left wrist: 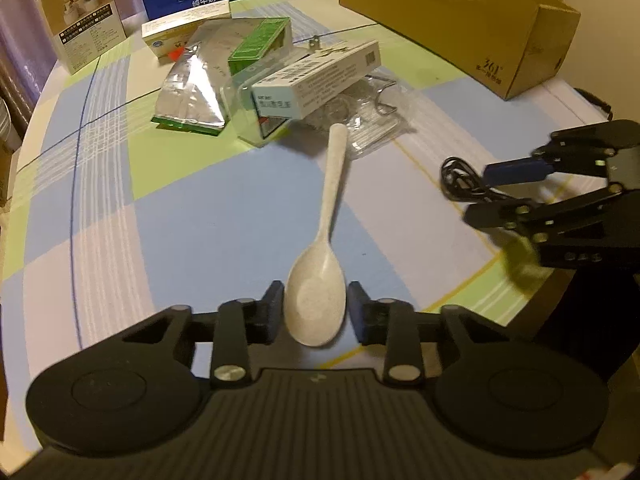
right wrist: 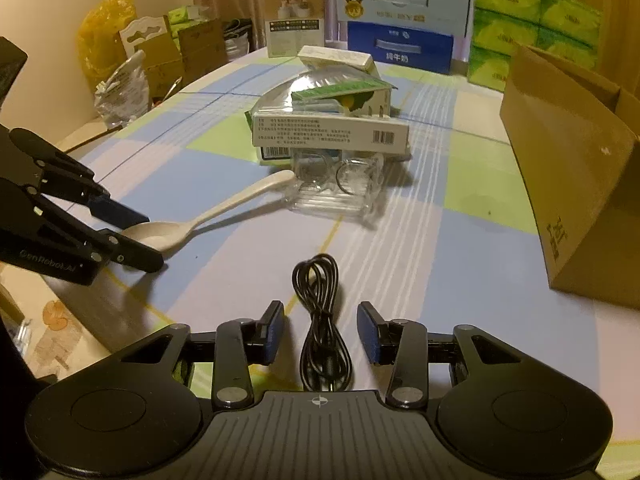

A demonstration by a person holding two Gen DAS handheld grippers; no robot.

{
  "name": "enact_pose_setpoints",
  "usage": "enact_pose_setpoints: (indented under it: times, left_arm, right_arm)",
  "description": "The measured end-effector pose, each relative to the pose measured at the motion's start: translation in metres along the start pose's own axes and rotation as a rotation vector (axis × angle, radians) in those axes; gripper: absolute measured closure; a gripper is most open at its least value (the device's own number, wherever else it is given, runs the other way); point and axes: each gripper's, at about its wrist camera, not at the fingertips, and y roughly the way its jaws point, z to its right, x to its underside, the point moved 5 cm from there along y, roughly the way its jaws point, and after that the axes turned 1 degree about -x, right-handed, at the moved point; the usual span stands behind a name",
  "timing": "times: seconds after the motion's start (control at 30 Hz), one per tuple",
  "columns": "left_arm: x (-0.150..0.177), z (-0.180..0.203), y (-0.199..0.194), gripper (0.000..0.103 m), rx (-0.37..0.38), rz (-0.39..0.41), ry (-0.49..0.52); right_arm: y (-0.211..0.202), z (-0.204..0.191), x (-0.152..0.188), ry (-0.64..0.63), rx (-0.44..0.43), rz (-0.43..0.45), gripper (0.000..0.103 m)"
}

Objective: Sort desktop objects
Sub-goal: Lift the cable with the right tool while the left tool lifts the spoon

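A: The left gripper (left wrist: 315, 309) stood with its jaws spread on either side of the bowl of the pale spoon (left wrist: 320, 268), not yet pinching it; the spoon lay flat on the checked tablecloth (left wrist: 200, 220), handle pointing away toward the pile of boxes.

B: And the other side?

A: The right gripper (right wrist: 320, 332) had its jaws spread too, the coiled black cable (right wrist: 320, 320) lying between them on the cloth; whether the pads touched it, I could not tell.

B: What worried you?

A: The bowl was rounded and smooth; a squeeze across it could, I judged, have made it slip forward or tip up; the loose loops of cable could have slid out of a shallow pinch or dragged.

B: Room to move?

A: Open cloth lay around both objects; but the two grippers sat near each other, so lifting inward risked a knock; the spoon's handle tip lay just beside the clear plastic packaging (left wrist: 360, 120); the brown cardboard box (right wrist: 572, 184) walled the right side; the table edge ran close under both grippers.
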Motion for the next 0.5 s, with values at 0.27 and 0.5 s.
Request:
enact_pose_setpoints:
  times: [0.27, 0.5]
  left_arm:
    - [0.000, 0.016, 0.000, 0.077, -0.020, 0.045, -0.032]
    - [0.000, 0.021, -0.006, 0.052, -0.100, 0.078, 0.090]
  right_arm:
    - [0.002, -0.002, -0.001, -0.049, -0.005, 0.012, 0.088]
    - [-0.003, 0.006, 0.002, 0.012, -0.002, 0.012, 0.091]
